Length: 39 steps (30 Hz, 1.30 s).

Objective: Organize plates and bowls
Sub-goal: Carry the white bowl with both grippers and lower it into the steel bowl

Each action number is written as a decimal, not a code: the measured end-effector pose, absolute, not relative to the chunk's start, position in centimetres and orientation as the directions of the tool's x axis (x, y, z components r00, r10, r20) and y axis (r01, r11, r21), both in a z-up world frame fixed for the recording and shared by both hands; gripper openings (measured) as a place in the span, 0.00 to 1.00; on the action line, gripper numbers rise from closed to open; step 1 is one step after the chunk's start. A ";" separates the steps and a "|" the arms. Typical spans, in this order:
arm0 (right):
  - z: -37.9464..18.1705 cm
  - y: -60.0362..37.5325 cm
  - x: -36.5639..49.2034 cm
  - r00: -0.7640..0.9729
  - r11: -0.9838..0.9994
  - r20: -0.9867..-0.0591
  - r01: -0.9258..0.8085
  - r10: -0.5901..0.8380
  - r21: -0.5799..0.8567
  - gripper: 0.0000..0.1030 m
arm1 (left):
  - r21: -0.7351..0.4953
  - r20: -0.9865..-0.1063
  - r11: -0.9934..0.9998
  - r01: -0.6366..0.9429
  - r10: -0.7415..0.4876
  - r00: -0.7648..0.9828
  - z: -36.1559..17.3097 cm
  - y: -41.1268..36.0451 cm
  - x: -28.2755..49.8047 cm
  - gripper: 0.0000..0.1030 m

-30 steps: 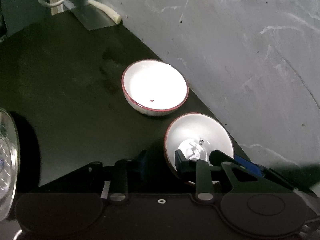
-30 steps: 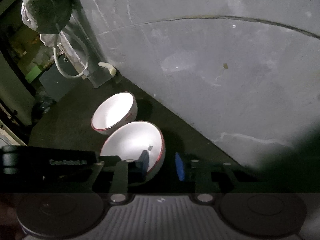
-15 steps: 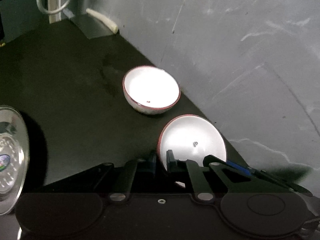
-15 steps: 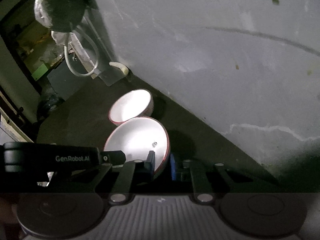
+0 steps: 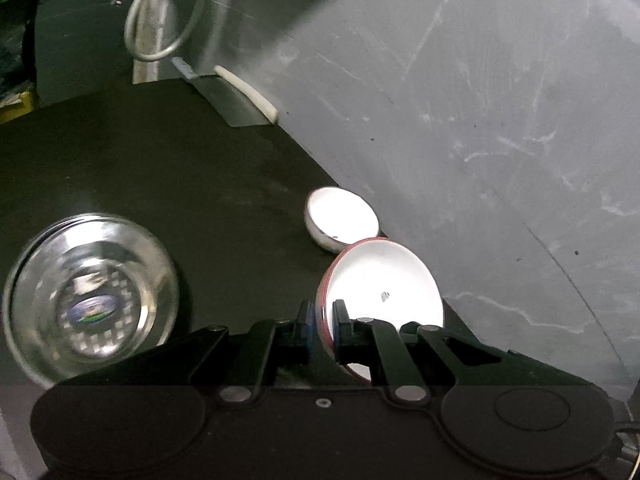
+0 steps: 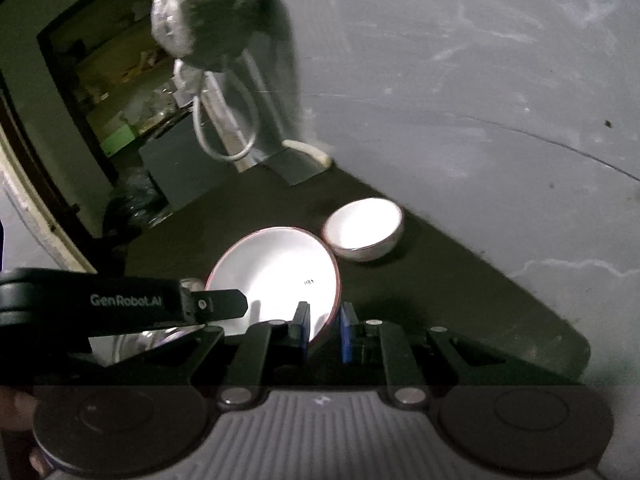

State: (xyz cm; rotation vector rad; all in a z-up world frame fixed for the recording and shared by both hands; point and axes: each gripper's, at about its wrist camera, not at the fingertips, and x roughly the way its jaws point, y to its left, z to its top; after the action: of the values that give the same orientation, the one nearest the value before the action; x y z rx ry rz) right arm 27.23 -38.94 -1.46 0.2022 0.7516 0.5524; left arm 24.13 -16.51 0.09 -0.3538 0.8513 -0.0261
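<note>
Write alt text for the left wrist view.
The left gripper pinches the rim of a tilted white bowl with a red edge above a dark counter. A second white bowl sits beyond it by the grey wall, and a glass bowl rests at left.

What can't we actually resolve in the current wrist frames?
- Held bowl, left wrist view: near rim and underside hidden behind the left gripper; mark inside too small to read.
- Same bowl, right wrist view: lower part hidden by the right gripper, so whether it touches the counter is unclear.
- Glass bowl: motion-blurred; base label unreadable, left rim cut by the frame edge.
- Second bowl: interior overexposed.
</note>
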 end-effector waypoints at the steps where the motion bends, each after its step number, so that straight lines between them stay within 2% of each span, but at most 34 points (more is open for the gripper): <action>1: -1.2 -38.5 26.7 0.595 0.839 -0.592 -0.407 0.543 0.361 0.17 | -0.326 -0.726 0.938 -0.121 -0.166 0.667 0.2 -15.9 23.4 0.09; 10: -0.6 -34.6 20.7 0.564 0.837 -0.625 -0.437 0.539 0.328 0.17 | -0.371 -0.724 0.916 -0.152 -0.182 0.666 -0.3 -12.3 16.9 0.09; 16: -0.8 -33.7 19.2 0.538 0.845 -0.664 -0.436 0.520 0.309 0.16 | -0.380 -0.743 0.912 -0.156 -0.200 0.639 -1.3 -11.5 15.2 0.09; 29: -3.2 -33.6 22.2 0.409 0.829 -0.748 -0.449 0.523 0.333 0.17 | -0.330 -0.825 0.918 -0.221 -0.167 0.540 -3.4 -12.0 16.7 0.11; 39: -4.3 -33.4 23.9 0.317 0.788 -0.766 -0.492 0.559 0.371 0.17 | -0.323 -0.849 0.899 -0.295 -0.138 0.510 -4.4 -11.8 17.2 0.12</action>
State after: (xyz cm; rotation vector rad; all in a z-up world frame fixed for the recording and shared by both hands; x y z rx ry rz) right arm 23.93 -33.40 -4.25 0.0740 1.0387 0.6921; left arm 17.15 -11.79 -4.42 -0.4640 1.0417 0.0986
